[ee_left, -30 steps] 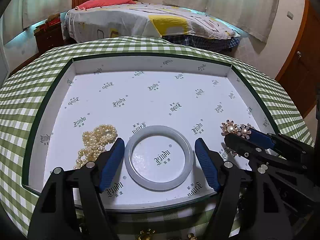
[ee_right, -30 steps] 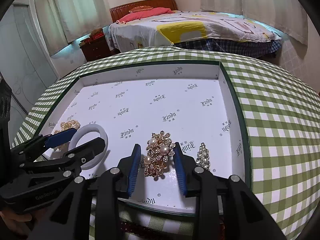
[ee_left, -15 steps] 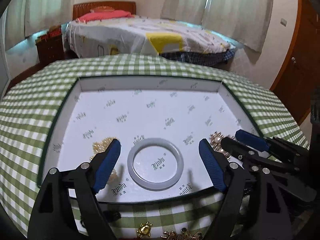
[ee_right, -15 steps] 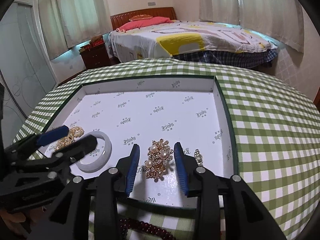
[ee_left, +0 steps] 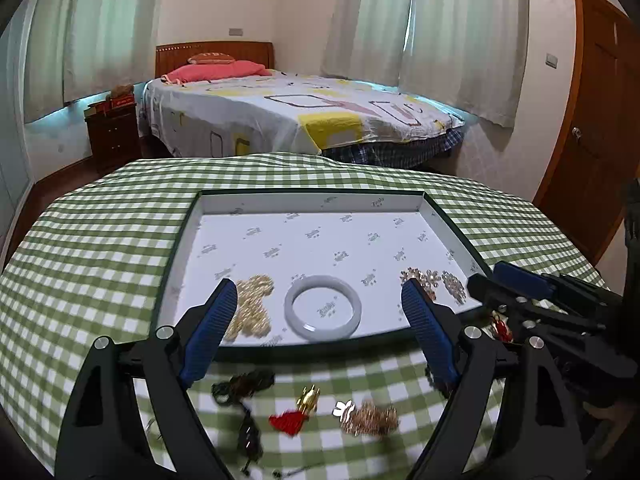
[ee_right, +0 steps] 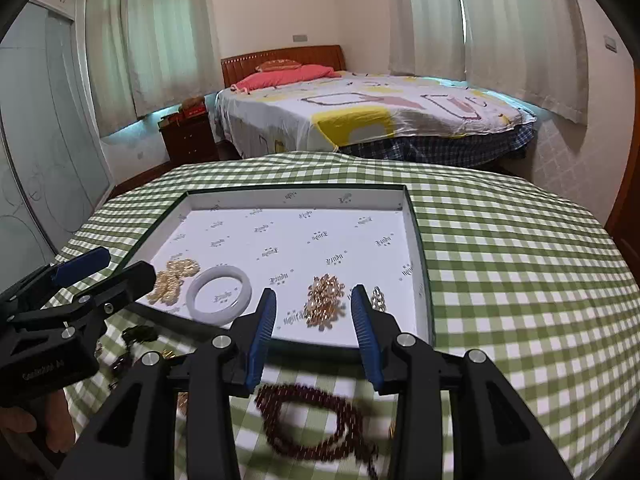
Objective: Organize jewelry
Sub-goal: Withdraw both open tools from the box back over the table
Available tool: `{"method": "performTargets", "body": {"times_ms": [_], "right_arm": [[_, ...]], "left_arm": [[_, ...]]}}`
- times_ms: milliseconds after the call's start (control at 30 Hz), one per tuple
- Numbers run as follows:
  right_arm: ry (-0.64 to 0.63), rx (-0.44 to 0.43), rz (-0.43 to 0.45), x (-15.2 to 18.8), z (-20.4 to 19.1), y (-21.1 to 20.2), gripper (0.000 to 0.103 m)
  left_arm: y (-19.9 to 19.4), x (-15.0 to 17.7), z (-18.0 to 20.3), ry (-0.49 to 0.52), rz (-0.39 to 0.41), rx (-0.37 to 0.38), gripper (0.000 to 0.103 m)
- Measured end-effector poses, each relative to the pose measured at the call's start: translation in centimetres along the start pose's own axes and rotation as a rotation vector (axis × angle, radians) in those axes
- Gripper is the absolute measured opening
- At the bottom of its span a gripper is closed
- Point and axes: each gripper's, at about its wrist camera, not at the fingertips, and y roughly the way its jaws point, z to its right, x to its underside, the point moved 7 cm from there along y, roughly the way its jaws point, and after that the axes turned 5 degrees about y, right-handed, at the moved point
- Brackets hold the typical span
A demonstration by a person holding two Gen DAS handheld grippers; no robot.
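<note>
A: What had changed since a second before?

B: Both tools had pulled back from the tray (ee_left: 448,216). The left tool (ee_left: 320,312), which had straddled the white bangle (ee_left: 323,312) low inside the tray, sat higher and nearer the desk's (ee_left: 100,240) front edge. The right tool (ee_right: 314,316) had likewise backed off the gold brooch (ee_right: 325,300).

A: And what lay around them?

B: In the tray, the pearl strand (ee_left: 252,308) sat just left of the bangle, with the brooch and a small crystal piece (ee_right: 377,298) to the right. On the checked cloth in front of the tray lay a red tassel charm (ee_left: 294,416), a gold cluster (ee_left: 372,420), a dark cord (ee_left: 244,384) and, blurred, a dark red bead bracelet (ee_right: 316,428).

A: The tools themselves?

B: Both were spread apart and held nothing. The left was wide, the right narrower; neither touched any jewelry.
</note>
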Motion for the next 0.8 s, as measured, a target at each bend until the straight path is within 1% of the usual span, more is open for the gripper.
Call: {"method": "performTargets", "body": {"times_ms": [167, 300, 500, 667, 800], "right_arm": [[-0.016, 0.011, 0.025, 1.3, -0.3, -2.1, 0.040], [-0.029, 0.022, 0.036, 2.6, -0.5, -3.0, 0.040], [-0.017, 0.028, 0.023, 4.9, -0.1, -3.4, 0.040], [-0.003, 0.031, 0.009, 6.5, 0.2, -3.5, 0.040], [-0.004, 0.023, 0.006, 7.1, 0.0, -3.6, 0.040]], "left_arm": [[-2.7, 1.6, -0.9, -0.008, 0.024, -0.024, 0.082], [-4.1, 3.6, -1.6, -0.003, 0.009, -0.051, 0.082], [-4.9, 6.5, -3.7, -0.049, -0.039, -0.090, 0.082], [-5.7, 7.7, -5.1, -0.080, -0.045, -0.113, 0.082], [-5.8, 8.2, -5.9, -0.099, -0.057, -0.121, 0.082]]}}
